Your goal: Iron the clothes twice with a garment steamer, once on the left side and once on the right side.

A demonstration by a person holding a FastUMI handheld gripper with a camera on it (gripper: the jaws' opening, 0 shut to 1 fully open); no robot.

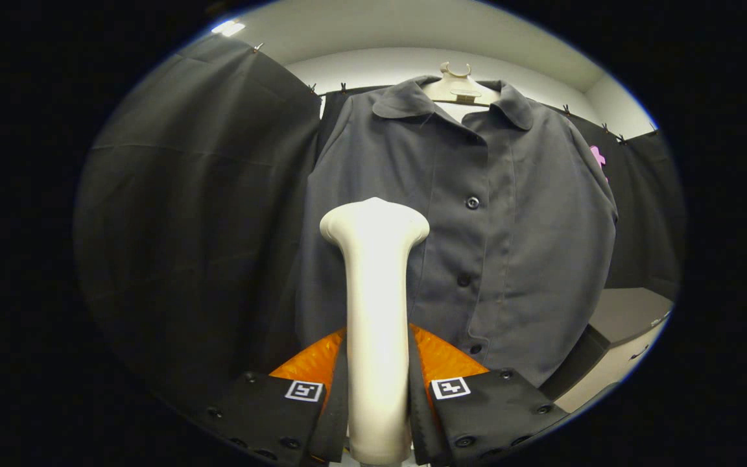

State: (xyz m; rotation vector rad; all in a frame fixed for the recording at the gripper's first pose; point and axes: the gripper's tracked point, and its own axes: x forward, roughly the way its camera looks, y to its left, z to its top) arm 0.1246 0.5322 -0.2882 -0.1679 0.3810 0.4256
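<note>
A dark grey buttoned shirt point(503, 220) hangs on a pale hanger point(456, 85) in front of the booth wall, collar up and front facing me. My gripper point(377, 389) is shut on the white garment steamer point(375, 311), both black fingers point(477, 405) pressing on its handle. The steamer stands upright between the fingers, its wide head point(374, 224) up against the shirt's left half, level with the upper buttons. Whether the head touches the fabric I cannot tell. The shirt's lower left part is hidden behind the steamer.
Black cloth point(192, 214) hangs as a wall to the left and behind the shirt. A pale counter point(629, 311) sits low to the right of the shirt. Orange gripper body point(441, 357) shows behind the fingers.
</note>
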